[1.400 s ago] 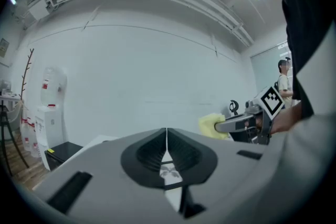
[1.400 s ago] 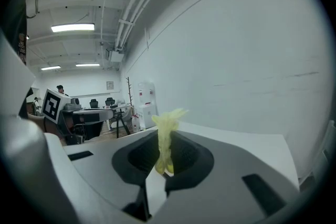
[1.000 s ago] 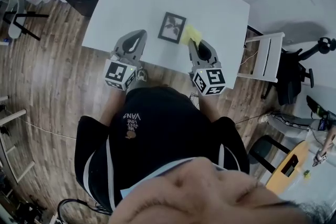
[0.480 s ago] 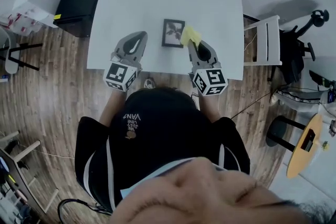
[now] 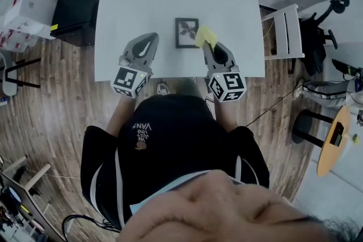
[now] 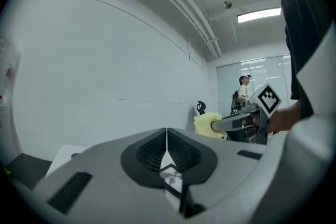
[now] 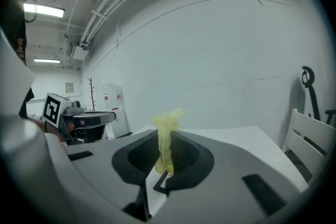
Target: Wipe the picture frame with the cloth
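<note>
While in hand-held gripper (image 5: 208, 46), cloth (image 5: 206, 36) nr frame (image 5: 186, 32)

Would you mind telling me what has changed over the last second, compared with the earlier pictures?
Nothing in the scene itself has visibly moved. Only the head view has swung, so the table now sits squarer in the picture. As before, the right gripper is shut on the yellow cloth beside the picture frame, the left gripper is shut and empty, and the frame has not been shifted.
</note>
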### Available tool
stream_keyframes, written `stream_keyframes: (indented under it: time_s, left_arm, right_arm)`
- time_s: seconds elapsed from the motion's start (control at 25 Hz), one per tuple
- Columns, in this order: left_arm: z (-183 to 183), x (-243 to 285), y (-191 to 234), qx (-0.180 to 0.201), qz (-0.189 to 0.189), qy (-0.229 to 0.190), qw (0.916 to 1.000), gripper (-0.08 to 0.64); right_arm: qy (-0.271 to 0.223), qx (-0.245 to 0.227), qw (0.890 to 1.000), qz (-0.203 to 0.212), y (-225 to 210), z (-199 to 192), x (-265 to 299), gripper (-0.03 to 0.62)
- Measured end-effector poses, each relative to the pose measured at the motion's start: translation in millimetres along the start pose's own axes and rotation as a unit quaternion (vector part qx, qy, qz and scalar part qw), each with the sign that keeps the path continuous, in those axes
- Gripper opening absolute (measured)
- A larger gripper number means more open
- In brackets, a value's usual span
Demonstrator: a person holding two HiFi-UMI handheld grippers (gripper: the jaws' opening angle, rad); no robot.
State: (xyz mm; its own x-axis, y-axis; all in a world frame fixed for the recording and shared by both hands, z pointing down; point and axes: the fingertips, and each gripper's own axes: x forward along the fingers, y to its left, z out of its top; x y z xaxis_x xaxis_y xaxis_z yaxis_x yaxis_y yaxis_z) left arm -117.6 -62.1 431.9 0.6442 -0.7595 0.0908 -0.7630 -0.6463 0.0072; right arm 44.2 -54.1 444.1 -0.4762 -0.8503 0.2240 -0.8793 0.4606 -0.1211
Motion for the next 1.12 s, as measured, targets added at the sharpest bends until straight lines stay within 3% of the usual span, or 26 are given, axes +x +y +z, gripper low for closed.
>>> stream_keyframes:
  time_s: [0.32,0.84,1.12]
  left_arm:
    - [-2.5,11.2,0.8,0.000,0.002,0.004,1.0000,0.017]
    - [0.4,41.9,16.7,-0.004,0.030,0.012,0.9995,0.017]
    - [1.8,62.5,27.4,-0.006,0.026,0.012,0.9996,0.017]
  right_arm:
    - [0.013,0.005,1.000,0.005,-14.7,-4.4,12.9,0.044]
    - [0.034,-0.002,0.998,0.051,-32.2,-3.4,60.6,0.044]
    - [0.045,-0.003,0.997,0.067,-36.6,-2.0,89.6,0.044]
